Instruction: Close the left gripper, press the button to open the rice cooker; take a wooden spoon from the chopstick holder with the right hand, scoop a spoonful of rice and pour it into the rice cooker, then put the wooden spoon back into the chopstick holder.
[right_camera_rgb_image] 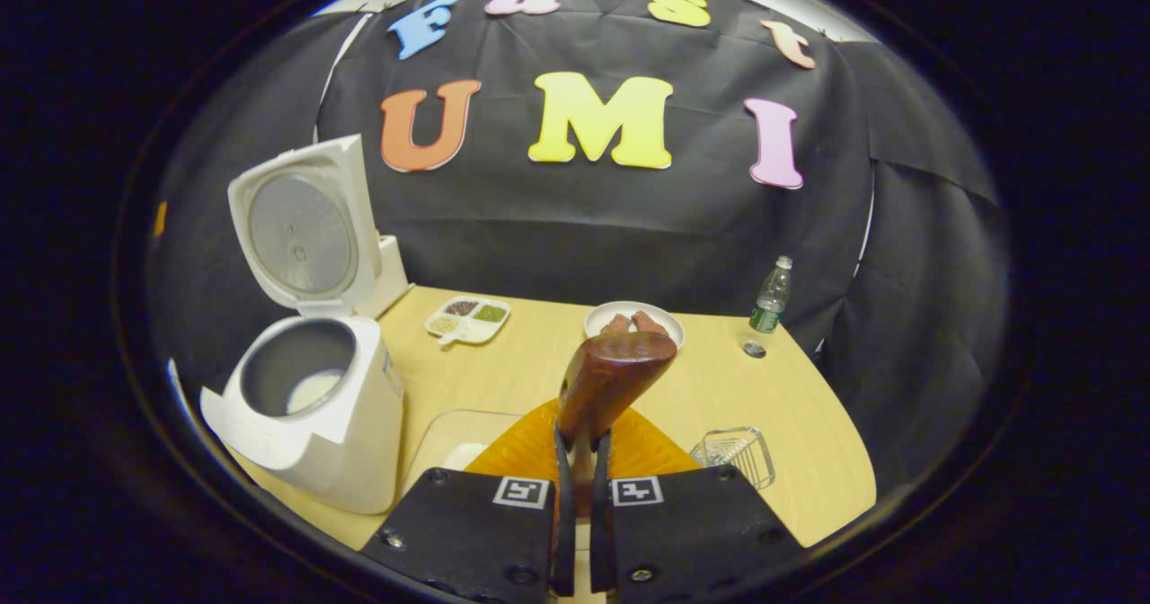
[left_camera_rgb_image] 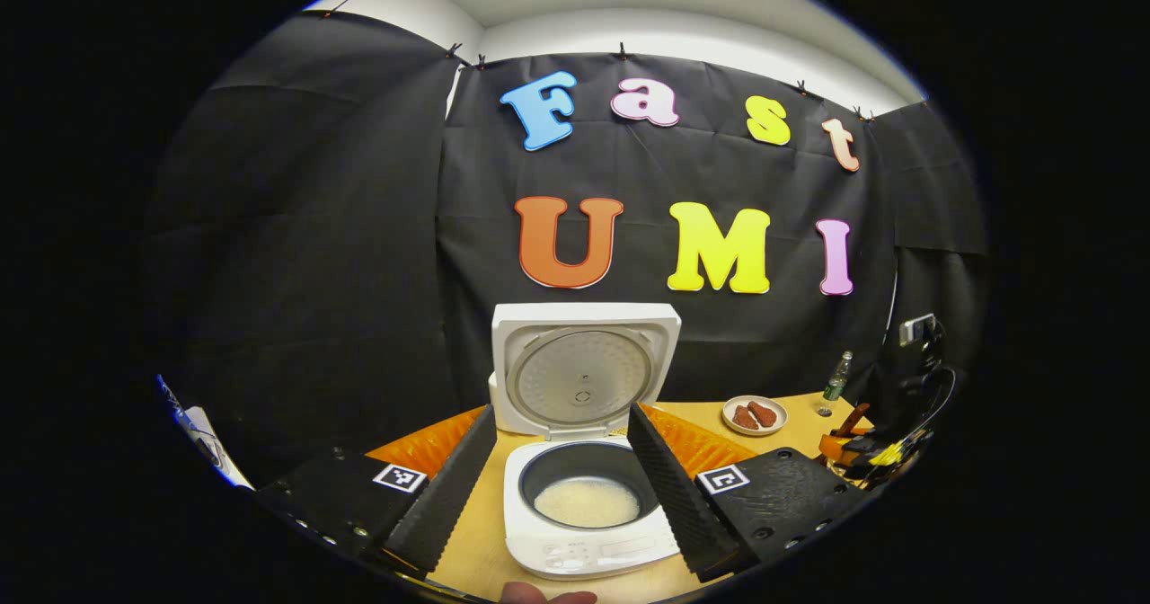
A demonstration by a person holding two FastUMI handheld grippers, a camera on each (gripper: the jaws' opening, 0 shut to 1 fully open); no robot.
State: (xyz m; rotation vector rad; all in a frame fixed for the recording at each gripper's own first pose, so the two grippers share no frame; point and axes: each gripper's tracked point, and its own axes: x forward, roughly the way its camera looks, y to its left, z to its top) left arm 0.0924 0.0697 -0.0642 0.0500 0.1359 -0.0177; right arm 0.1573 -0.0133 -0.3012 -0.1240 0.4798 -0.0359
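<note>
The right gripper [right_camera_rgb_image: 580, 460] squeezed the wooden spoon [right_camera_rgb_image: 611, 379] between both fingers, and the spoon's bowl stuck up in front of them. The rice cooker [right_camera_rgb_image: 310, 415] stood off to its left, lid up, white rice [right_camera_rgb_image: 313, 390] inside. The left gripper [left_camera_rgb_image: 564, 483] was spread wide, with the open cooker between its fingers, not touching them.

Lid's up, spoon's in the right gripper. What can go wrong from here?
1. The right gripper pinches the wooden spoon low on its handle with the bowl high above, so it may pivot or slip.
2. The rice cooker sits between the open left gripper fingers; a lift could clip the lid.
3. The chopstick holder looks light; reinsertion could tip it.
</note>
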